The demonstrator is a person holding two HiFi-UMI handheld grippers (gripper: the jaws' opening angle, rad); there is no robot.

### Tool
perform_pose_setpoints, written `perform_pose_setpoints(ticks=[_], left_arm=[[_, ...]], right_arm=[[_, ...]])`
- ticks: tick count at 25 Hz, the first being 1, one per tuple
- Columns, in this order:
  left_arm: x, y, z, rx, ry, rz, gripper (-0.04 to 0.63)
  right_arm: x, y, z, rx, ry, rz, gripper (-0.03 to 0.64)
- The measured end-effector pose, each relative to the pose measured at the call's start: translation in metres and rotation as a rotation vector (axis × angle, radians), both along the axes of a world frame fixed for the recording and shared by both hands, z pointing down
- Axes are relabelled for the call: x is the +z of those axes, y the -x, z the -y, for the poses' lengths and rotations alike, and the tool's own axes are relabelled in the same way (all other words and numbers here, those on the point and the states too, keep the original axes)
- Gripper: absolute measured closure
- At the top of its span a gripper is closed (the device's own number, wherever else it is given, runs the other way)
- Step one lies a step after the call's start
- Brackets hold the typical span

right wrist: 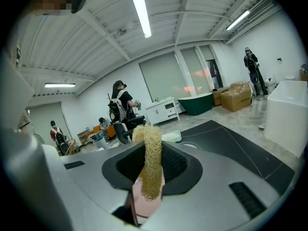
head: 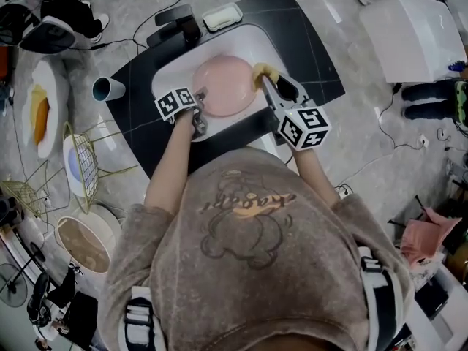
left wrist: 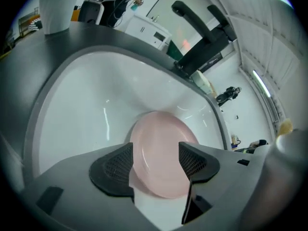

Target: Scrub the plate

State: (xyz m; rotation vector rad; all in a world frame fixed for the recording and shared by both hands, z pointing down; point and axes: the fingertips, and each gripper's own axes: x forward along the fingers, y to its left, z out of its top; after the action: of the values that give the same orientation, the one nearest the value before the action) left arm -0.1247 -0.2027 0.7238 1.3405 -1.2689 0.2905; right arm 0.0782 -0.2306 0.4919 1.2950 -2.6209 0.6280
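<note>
Your pink plate [head: 225, 85] lies in the white sink [head: 172, 74] set into the dark bench [head: 135, 102]. Your left gripper [left wrist: 155, 163] holds its fingers spread around the plate's edge (not pressing it). Your right gripper [right wrist: 151, 171] clenches a yellow mesh scrubber [right wrist: 152, 143].

We count one pink plate [head: 225, 85], one white sink [head: 170, 75], one black faucet [head: 179, 24], one yellow scrubber [head: 262, 72], one cup [head: 108, 88], one white tray [head: 221, 17], and two grippers: the left gripper [left wrist: 155, 161] and the right gripper [right wrist: 149, 170].

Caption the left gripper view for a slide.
Left tool, jaws apart, framing the pink plate in the white sink, black faucet behind.
</note>
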Motion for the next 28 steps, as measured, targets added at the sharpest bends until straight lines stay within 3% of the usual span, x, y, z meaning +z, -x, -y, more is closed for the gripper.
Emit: perform_pose_setpoints(ticks=[5,10,28], left_arm=[[0.021,-0.004,-0.010,-0.056,0.121,-0.080,0.299],[0.036,-0.002,-0.018,-0.047,0.189,-0.084,0.296],[0.074,-0.022,-0.026,-0.089,0.267,-0.234,0.319]], right_arm=[[0.008,0.011,0.010,-0.030,0.024,0.001,0.531],[0.012,0.021,0.018,-0.044,0.042,-0.003,0.531],[0.025,0.007,0.027,-0.016,0.080,-0.044,0.531]])
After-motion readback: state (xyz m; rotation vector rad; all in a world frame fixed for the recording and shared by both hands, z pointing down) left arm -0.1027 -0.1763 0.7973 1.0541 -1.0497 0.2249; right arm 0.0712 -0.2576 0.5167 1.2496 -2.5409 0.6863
